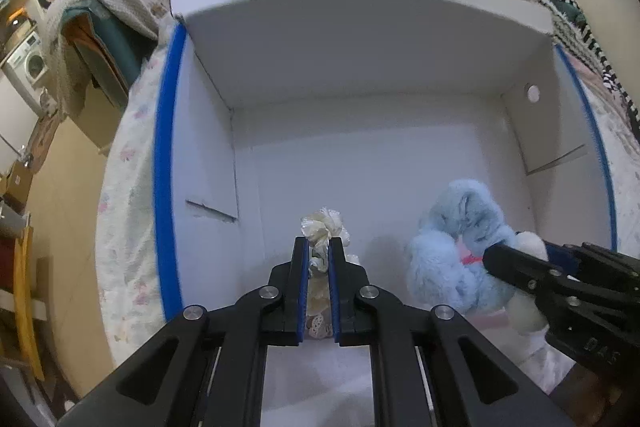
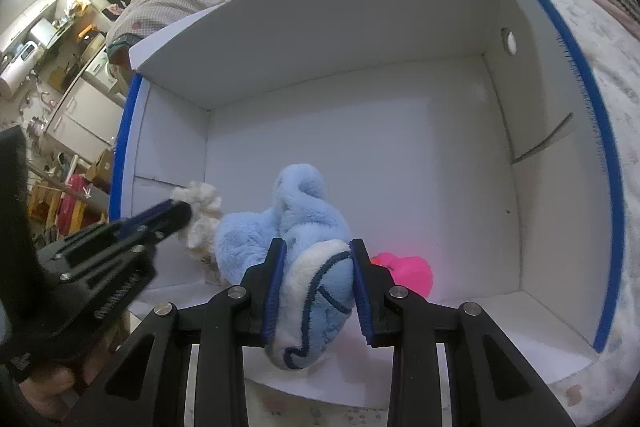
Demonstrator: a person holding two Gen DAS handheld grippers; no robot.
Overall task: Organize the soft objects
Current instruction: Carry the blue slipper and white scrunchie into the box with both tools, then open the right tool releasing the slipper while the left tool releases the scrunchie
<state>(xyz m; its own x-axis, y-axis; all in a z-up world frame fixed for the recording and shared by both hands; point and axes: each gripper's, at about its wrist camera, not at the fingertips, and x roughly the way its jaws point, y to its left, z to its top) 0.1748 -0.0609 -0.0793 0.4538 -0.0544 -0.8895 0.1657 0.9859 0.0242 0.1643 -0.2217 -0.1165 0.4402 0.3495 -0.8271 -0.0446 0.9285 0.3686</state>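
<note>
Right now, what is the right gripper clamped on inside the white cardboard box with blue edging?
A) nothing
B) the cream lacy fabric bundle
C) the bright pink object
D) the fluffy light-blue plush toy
D: the right gripper has its blue-padded fingers pressed on either side of the fluffy light-blue plush toy, while the cream lacy fabric bundle sits in the left gripper.
</note>
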